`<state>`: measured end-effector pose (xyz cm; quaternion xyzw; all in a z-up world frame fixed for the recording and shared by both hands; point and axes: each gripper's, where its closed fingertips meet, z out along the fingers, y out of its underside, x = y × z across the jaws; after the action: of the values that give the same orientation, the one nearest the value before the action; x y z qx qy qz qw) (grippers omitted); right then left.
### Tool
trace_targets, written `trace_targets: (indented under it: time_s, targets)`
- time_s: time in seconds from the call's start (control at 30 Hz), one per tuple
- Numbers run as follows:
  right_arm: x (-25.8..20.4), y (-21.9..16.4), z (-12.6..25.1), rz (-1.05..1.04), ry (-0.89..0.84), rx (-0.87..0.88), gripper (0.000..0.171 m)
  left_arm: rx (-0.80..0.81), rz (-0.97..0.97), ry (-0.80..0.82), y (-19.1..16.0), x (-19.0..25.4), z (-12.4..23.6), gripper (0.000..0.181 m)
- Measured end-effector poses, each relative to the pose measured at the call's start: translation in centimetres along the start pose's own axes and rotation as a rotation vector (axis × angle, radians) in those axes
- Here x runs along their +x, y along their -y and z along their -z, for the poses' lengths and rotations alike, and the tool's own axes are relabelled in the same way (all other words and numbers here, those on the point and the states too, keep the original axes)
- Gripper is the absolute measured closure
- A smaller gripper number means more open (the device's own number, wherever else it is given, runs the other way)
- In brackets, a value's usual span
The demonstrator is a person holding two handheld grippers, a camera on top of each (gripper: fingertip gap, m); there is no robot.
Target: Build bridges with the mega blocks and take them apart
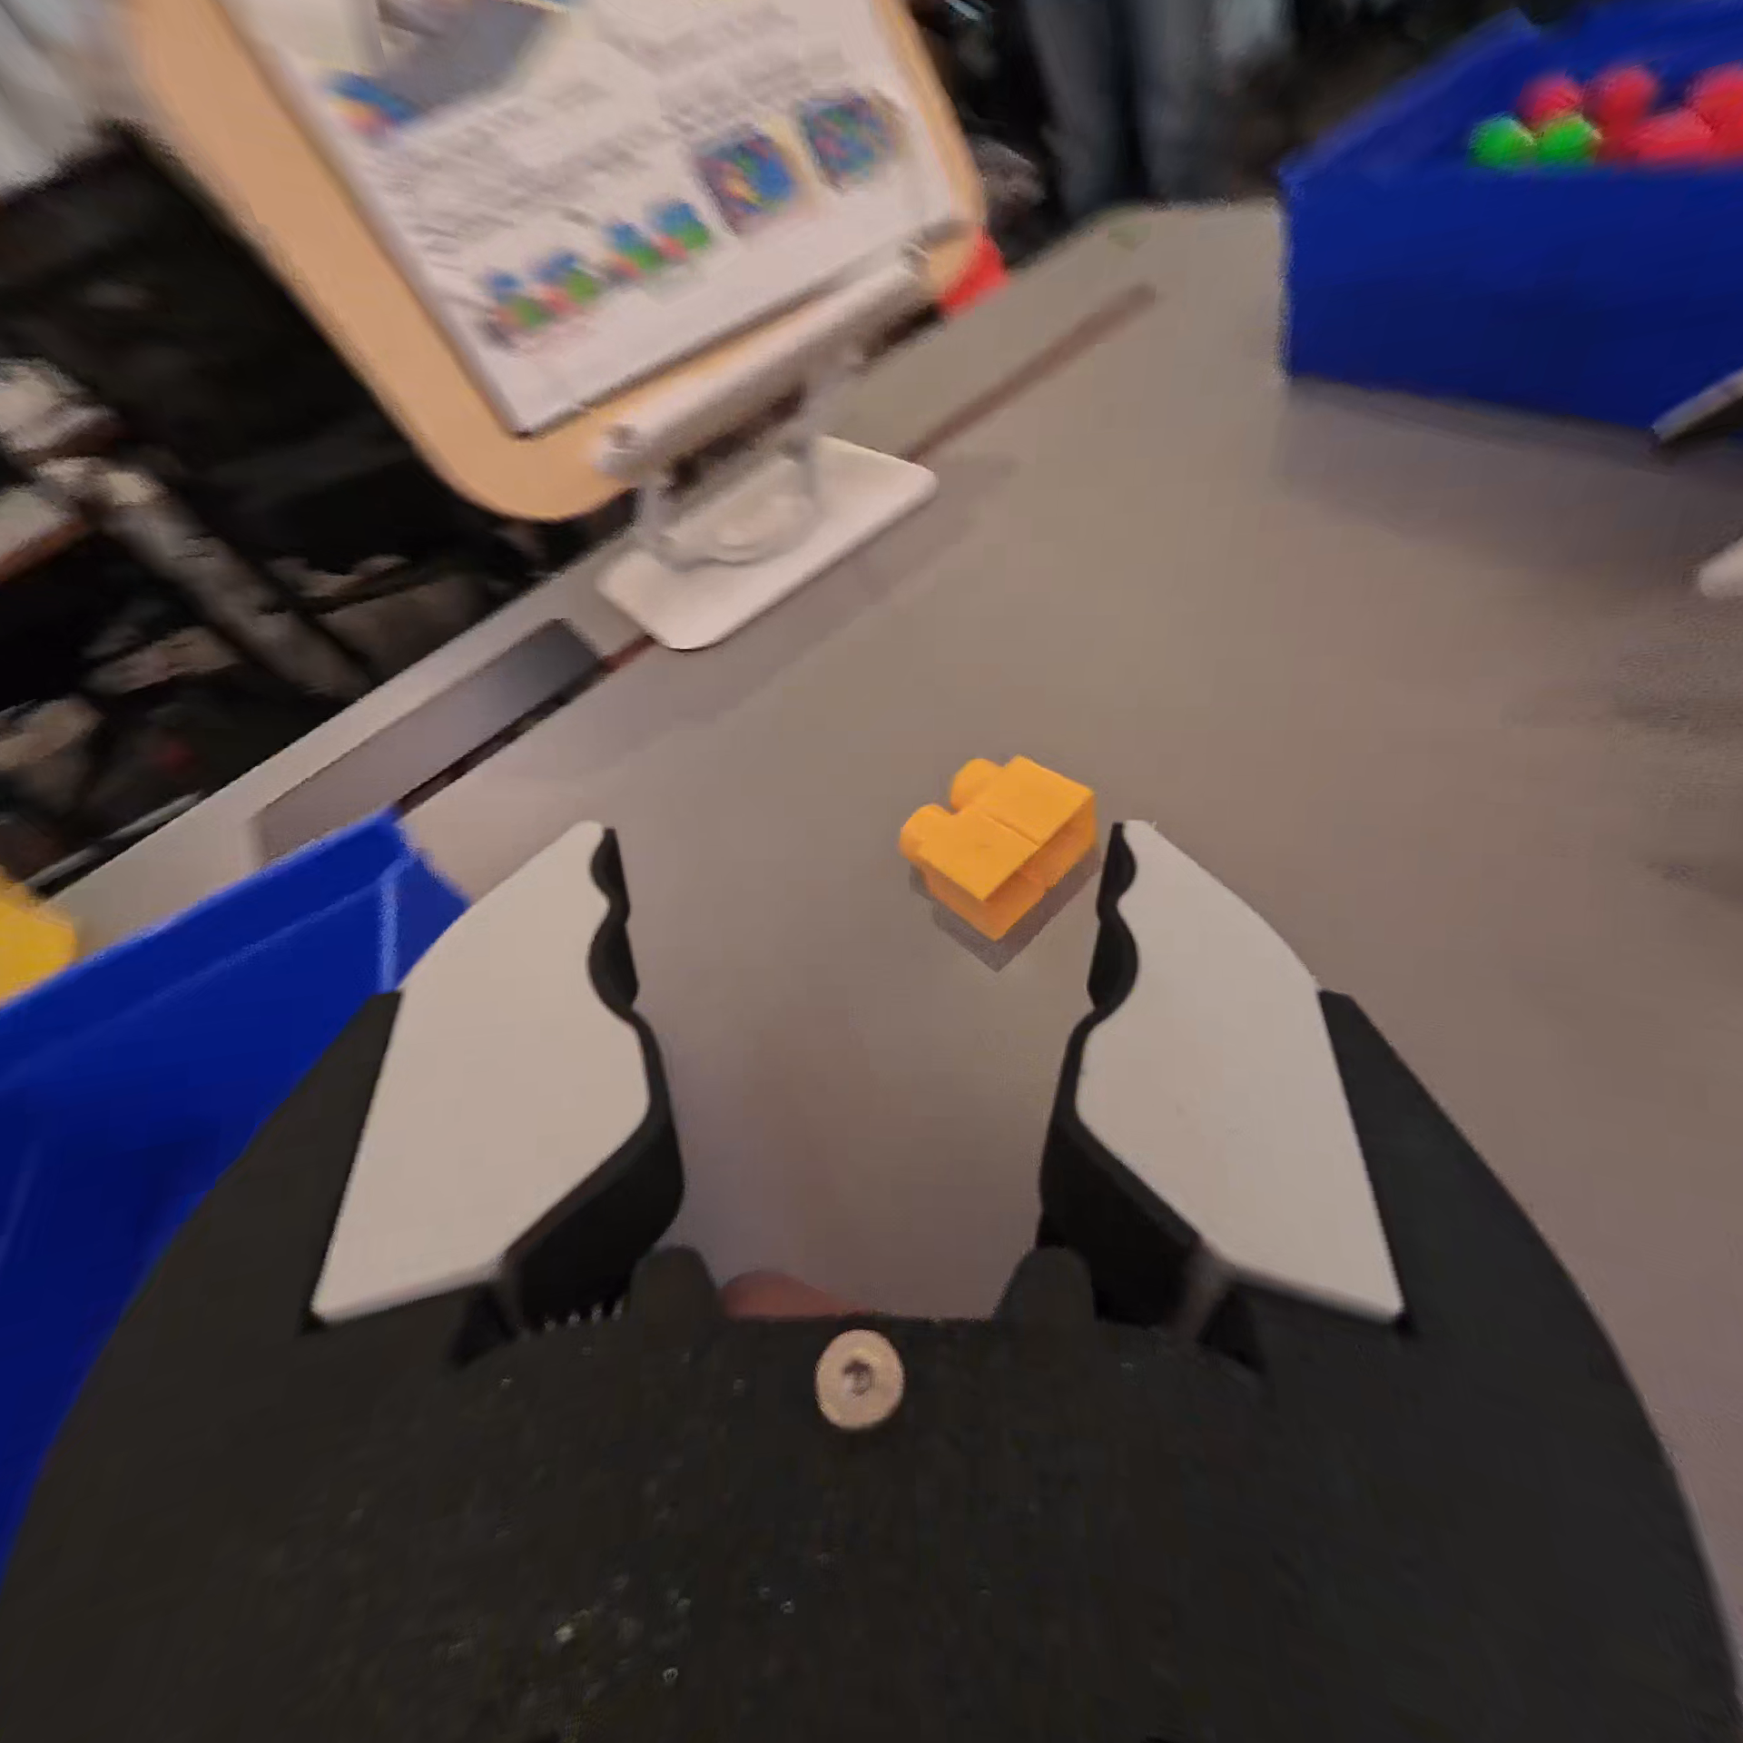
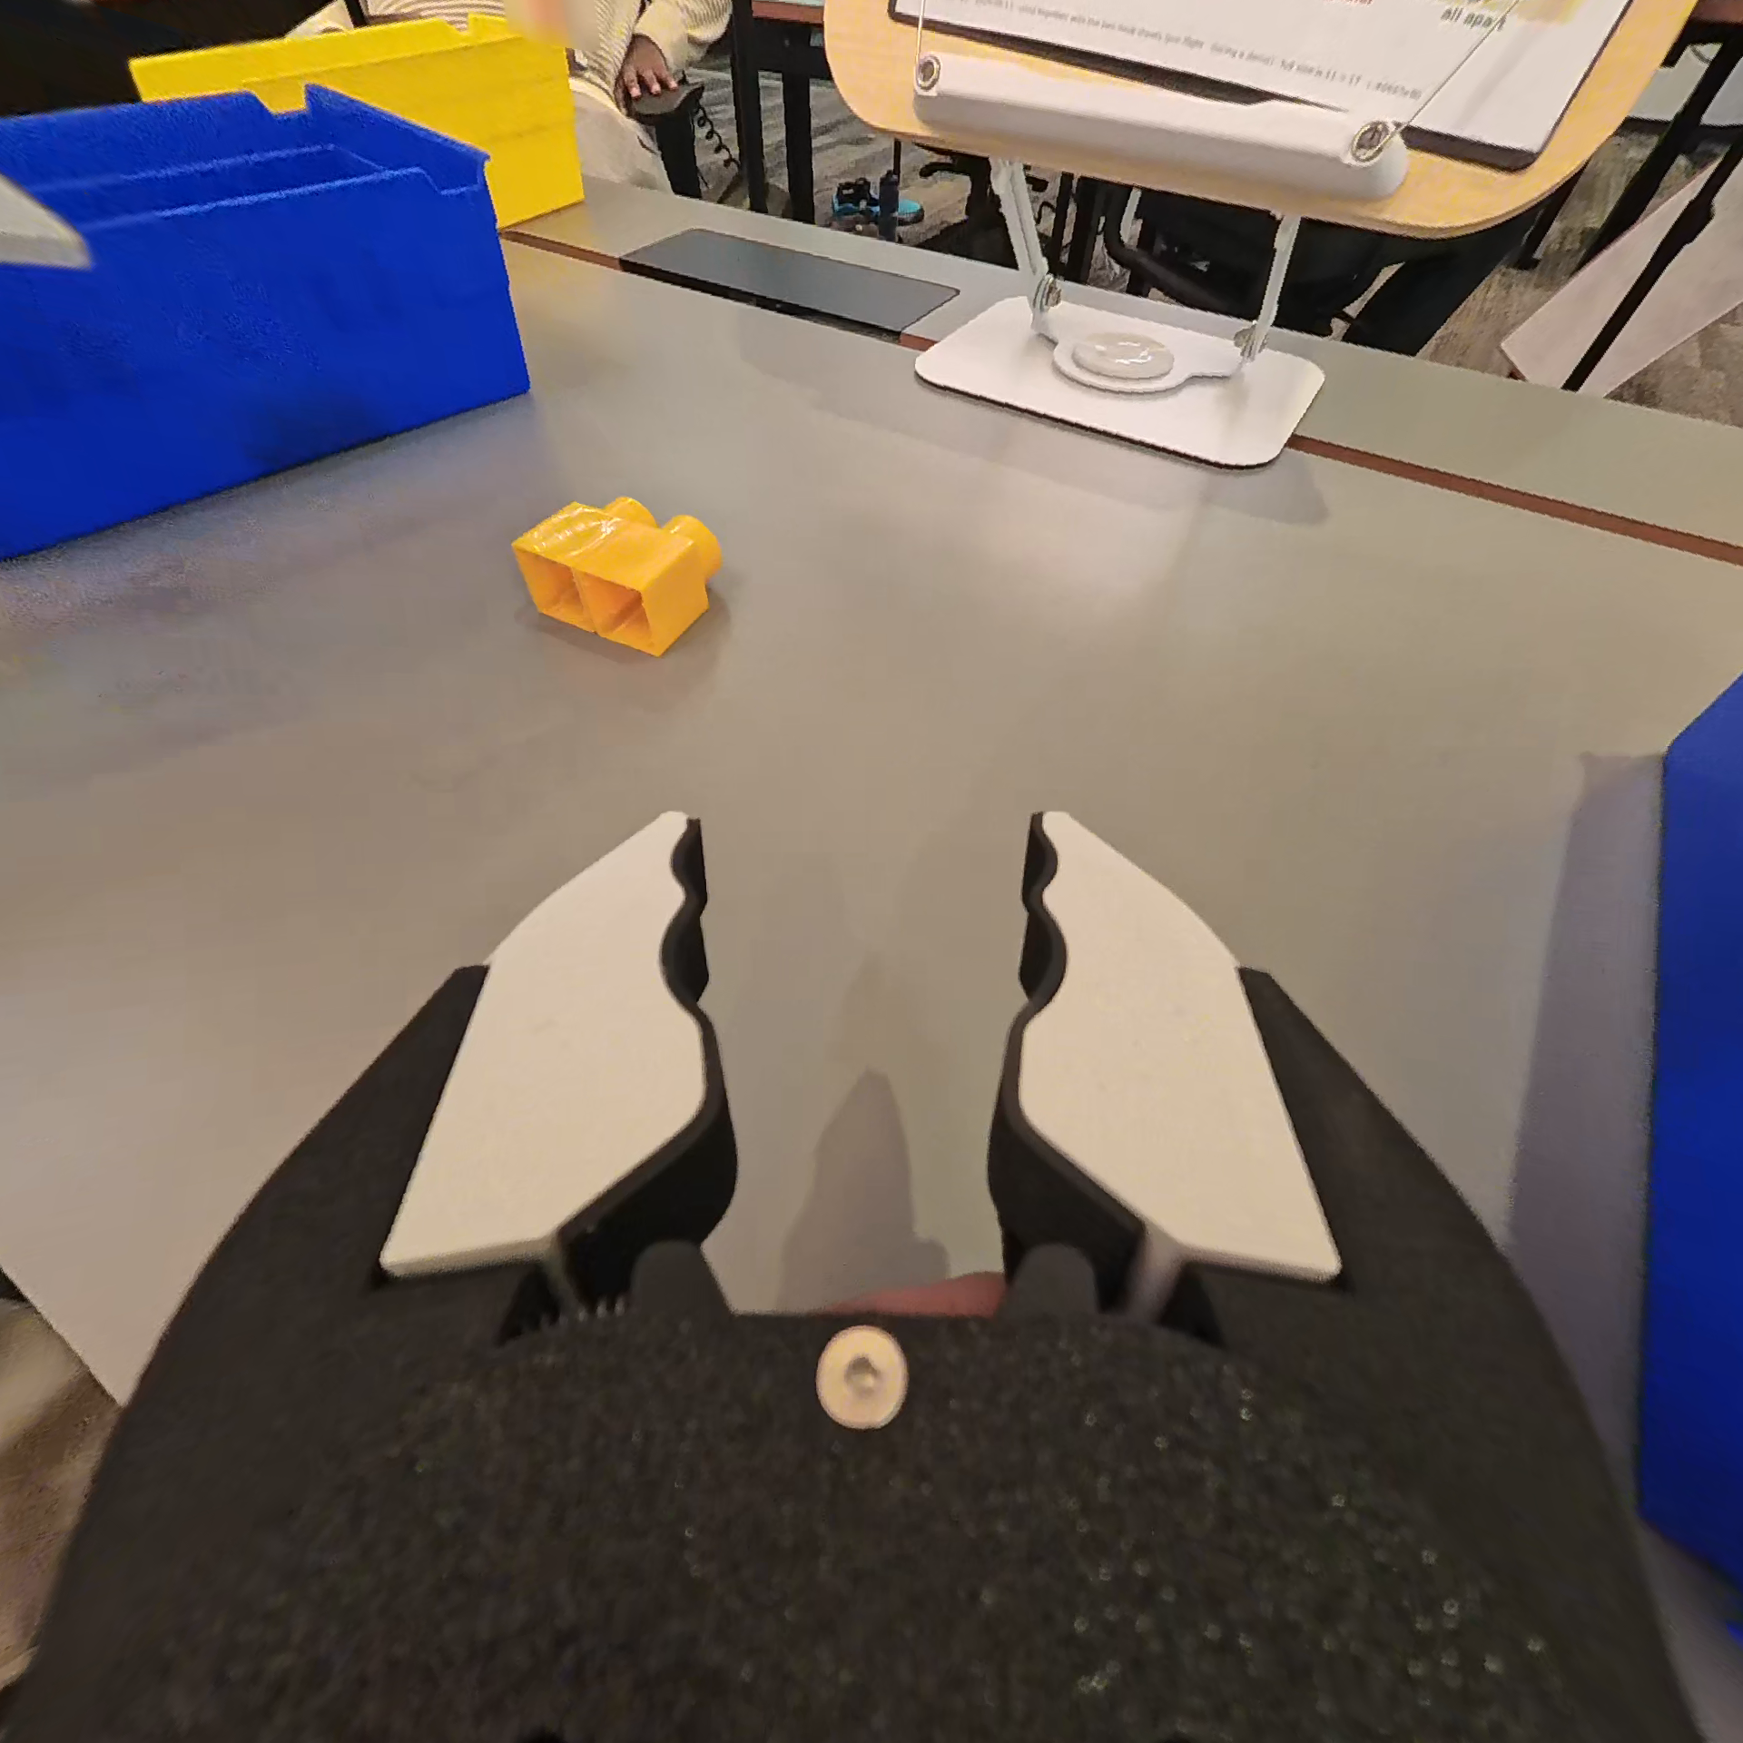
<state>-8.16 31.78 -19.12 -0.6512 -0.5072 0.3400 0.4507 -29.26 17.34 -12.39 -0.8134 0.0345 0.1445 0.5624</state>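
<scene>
The left gripper [image 1: 863, 854] hovers over the grey desk [image 1: 1273, 707] with its fingers spread wide and nothing between them, an orange mega block [image 1: 1002, 854] lying on its side just ahead, close to the right fingertip but apart from it. The right gripper [image 2: 866, 849], likewise spread and empty, hangs low over the desk, well apart from the same block, whose hollow underside faces it. Blue bins [image 2: 236, 311] flank the work area; one [image 1: 1509, 264] holds red and green blocks. A printed instruction sheet [image 1: 604, 189] sits on a white stand [image 2: 1122, 377].
</scene>
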Motion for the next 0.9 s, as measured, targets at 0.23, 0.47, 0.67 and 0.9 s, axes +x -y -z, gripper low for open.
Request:
trace_targets:
  time_s: [0.23, 0.47, 0.67, 0.9]
  targets:
    - [-0.6, -0.3, -0.5, 0.020, 0.001, -0.012, 0.107, 0.094, 0.272, 0.369, -5.2, 3.1, 8.0, 0.079]
    - [-1.3, -0.6, -1.3, 0.053, 0.014, -0.037, 0.107, 0.057, 0.361, 0.447, -8.6, 4.8, 10.7, 0.082]
    - [-1.4, -0.3, -2.2, 0.088, 0.006, -0.064, 0.107, 0.038, 0.380, 0.430, -9.7, 4.1, 10.9, 0.084]
    - [-1.0, -0.1, -3.4, 0.075, -0.017, -0.085, 0.107, 0.006, 0.366, 0.334, -9.7, 2.9, 10.4, 0.087]
